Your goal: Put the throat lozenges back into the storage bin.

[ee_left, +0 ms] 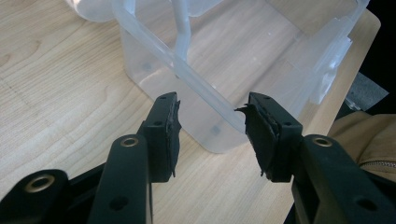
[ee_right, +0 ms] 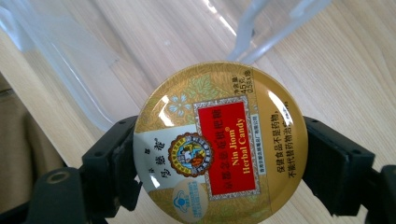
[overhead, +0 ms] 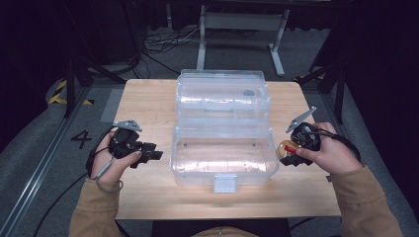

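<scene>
1. Candy tin [ee_right: 220,145], round and gold with a red label that reads "Nin Jiom Herbal Candy", sits between the two black jaws of the right gripper [overhead: 291,150]; they press on its opposite edges, so the tin is held.
2. In the high view the tin [overhead: 286,148] is at the right side of the table, just beside the near right corner of the clear plastic box [overhead: 222,131].
3. The right hand [overhead: 333,154] grasps this gripper from the right, in a tan sleeve.
4. The left gripper [overhead: 148,152] is at the left of the box, held by the left hand [overhead: 114,160]. Its jaws stand wide apart and nothing is between them; in the left gripper view they point toward the near left corner of the box [ee_left: 219,135] without touching it.
5. The box stands open in the middle of the table, with its lid [overhead: 222,91] tipped back on the far side. A grey latch [overhead: 225,183] is on its near wall. I see nothing inside the near half.
6. The table [overhead: 143,106] has a light wood top with visible grain.
7. Around it the floor [overhead: 29,148] is grey. A painted "4" [overhead: 81,138] is at the left, with black and yellow tape [overhead: 58,94] farther back.
8. Behind the table, cables [overhead: 163,42] lie on the floor beside a grey metal frame [overhead: 242,29]. The rest of the room is dark.
</scene>
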Motion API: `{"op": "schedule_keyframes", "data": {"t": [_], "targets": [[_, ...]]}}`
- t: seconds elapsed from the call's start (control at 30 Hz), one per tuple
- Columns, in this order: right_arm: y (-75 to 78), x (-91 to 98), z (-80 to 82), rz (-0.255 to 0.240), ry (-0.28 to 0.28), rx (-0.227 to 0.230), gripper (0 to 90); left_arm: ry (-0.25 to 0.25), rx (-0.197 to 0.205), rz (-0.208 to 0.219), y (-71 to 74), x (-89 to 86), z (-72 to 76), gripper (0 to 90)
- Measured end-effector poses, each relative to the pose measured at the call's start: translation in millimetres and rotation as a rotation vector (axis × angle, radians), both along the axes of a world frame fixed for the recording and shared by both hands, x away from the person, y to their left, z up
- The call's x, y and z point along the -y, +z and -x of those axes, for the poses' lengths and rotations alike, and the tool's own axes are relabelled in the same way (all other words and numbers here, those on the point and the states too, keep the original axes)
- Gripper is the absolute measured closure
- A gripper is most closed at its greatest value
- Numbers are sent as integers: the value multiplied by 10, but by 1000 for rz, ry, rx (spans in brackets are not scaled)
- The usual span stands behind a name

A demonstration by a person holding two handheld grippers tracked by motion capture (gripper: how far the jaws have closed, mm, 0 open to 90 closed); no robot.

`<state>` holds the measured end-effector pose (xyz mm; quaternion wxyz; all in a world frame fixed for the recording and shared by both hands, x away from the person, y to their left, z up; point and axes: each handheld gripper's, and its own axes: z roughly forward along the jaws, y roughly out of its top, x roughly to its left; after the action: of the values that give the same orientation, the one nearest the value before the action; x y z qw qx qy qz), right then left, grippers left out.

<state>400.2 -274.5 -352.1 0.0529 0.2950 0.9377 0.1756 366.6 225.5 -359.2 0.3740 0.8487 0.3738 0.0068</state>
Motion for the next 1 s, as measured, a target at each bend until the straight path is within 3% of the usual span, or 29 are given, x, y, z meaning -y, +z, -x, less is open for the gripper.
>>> {"op": "schedule_keyframes", "data": {"t": [0.33,1.0], "targets": [[119,-195,-18,-49,57,6,198,1,6,0,4,-6,1,543],[121,-544,-92,-52,144,0,198,1,3,5,0,-13,0,543]]}}
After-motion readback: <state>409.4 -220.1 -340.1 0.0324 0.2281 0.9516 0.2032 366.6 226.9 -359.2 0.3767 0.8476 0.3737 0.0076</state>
